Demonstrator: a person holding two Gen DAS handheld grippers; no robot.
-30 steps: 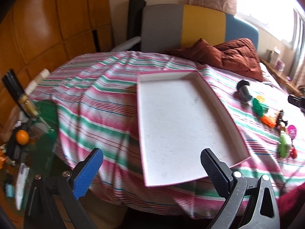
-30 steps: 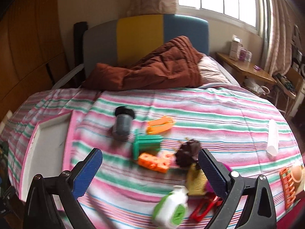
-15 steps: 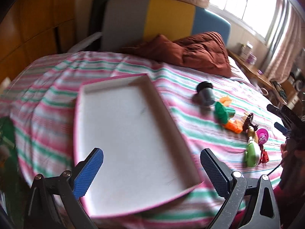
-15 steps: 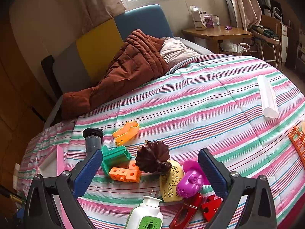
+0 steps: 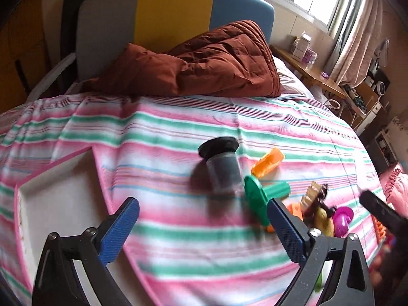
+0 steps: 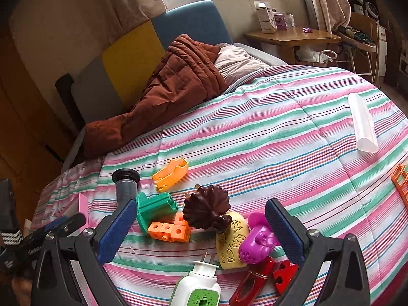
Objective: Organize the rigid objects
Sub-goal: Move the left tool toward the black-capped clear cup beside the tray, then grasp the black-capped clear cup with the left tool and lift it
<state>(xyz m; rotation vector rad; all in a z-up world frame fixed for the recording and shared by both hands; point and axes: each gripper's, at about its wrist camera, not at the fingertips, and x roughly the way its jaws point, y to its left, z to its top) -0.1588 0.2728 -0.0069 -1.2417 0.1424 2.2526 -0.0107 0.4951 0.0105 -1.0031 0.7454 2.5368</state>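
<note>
Both grippers spread wide, nothing between the pads: left gripper (image 5: 202,225) over striped bedspread (image 5: 178,242), right gripper (image 6: 200,228) low over the toy pile. Landmark = dark brown ridged toy (image 6: 207,210): orange block (image 6: 169,229) touching it on the left, green piece (image 6: 155,207) and grey cylinder w/ black cap (image 6: 125,186) further left, yellow oval (image 6: 230,239) and purple toy (image 6: 257,242) just right, below it (partly overlapping). White pink-rimmed tray (image 5: 58,193) lies well left of the pile; white tube (image 6: 362,125) far right, apart.

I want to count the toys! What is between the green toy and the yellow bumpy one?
In the right wrist view, the orange blocks and the dark brown shell-shaped toy lie between the green toy and the yellow one.
</note>
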